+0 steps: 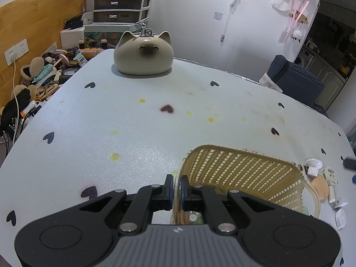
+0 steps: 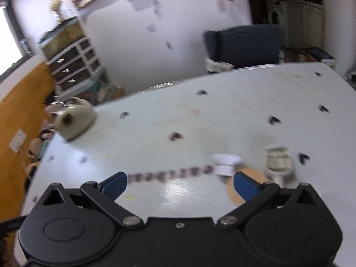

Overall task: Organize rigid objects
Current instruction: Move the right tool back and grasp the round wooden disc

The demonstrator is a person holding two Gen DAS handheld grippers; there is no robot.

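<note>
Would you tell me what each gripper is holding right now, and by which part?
The left gripper is shut on the woven basket, pinching its near rim. The right gripper is open and holds nothing.

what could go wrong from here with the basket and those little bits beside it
1. The left gripper is shut on the thin rim of the tilted basket; the rim may slip out, or items inside may spill.
2. The right gripper is open and empty, and its view is blurred; it may knock the white cap or the wooden disc instead of grasping one.
</note>
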